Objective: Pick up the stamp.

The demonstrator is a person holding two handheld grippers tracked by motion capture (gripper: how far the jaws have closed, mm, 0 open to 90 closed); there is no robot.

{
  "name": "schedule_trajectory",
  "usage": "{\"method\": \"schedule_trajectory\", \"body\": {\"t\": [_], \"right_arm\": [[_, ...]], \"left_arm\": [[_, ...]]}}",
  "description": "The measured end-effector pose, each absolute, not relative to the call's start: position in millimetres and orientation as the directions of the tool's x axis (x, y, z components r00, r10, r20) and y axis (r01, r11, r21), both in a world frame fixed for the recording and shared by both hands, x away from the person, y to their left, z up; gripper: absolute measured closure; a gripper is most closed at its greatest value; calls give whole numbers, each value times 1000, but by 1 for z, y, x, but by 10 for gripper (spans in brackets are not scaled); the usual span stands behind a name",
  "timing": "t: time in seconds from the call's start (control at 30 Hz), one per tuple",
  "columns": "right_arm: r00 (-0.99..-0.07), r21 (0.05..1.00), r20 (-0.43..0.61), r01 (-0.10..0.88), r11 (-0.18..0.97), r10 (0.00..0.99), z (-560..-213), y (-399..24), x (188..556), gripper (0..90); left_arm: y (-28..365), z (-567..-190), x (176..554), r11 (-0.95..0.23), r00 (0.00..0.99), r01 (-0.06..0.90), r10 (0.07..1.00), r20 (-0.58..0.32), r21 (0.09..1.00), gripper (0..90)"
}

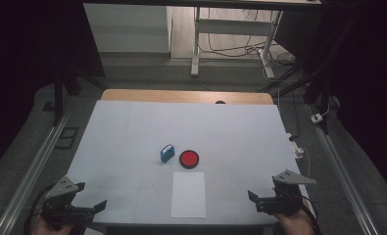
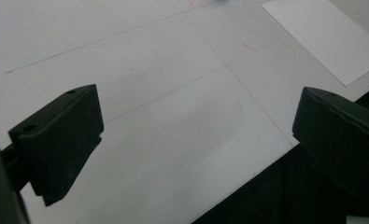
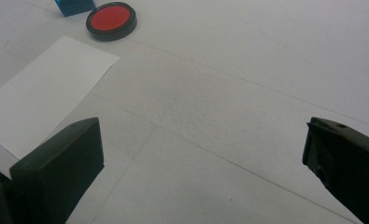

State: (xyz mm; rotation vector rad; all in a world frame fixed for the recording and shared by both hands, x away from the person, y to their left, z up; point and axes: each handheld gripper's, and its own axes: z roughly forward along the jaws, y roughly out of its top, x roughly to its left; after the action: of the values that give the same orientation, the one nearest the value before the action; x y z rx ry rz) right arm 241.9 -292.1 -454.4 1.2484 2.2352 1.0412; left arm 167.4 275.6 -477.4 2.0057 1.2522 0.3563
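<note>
- High view: the sheet of paper [image 1: 188, 194] lies flat on the white table [image 1: 122, 127] at its near edge, its long axis running from the person's side toward the far side, one short end pointing at the red ink pad [image 1: 189, 159]. The pad sits just beyond that far short end, and the blue stamp [image 1: 167, 153] stands just beside the pad on its left, apart from the paper. The left gripper [image 1: 90, 209] hovers at the near left corner and the right gripper [image 1: 253, 198] at the near right, both well apart from the paper and both with jaws spread wide and empty. Judged from this, the work has not begun: it is the starting pose before a reach.
- Left gripper view: the jaws stand wide with only bare table between them; the paper [image 2: 324, 37] lies off to the upper right, a long edge slanting away.
- Right gripper view: jaws again wide and empty; the paper [image 3: 42, 91] lies to the left, and beyond its far corner sit the pad [image 3: 111, 20] and a sliver of the stamp [image 3: 74, 6].
- The next move probably calls for one gripper to travel past the paper to the stamp and close on its upright body.
</note>
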Motion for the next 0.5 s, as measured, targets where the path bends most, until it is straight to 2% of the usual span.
{"method": "schedule_trajectory", "body": {"t": [0.2,0.5], "right_arm": [[-536,761,56,569,312,842,-454,-296,241,0],[-551,760,83,574,305,830,-454,-298,241,0]], "left_arm": [[271,-478,169,-303,522,646,845,-115,701,24],[269,-478,172,-317,519,652,849,-102,689,1]]}}
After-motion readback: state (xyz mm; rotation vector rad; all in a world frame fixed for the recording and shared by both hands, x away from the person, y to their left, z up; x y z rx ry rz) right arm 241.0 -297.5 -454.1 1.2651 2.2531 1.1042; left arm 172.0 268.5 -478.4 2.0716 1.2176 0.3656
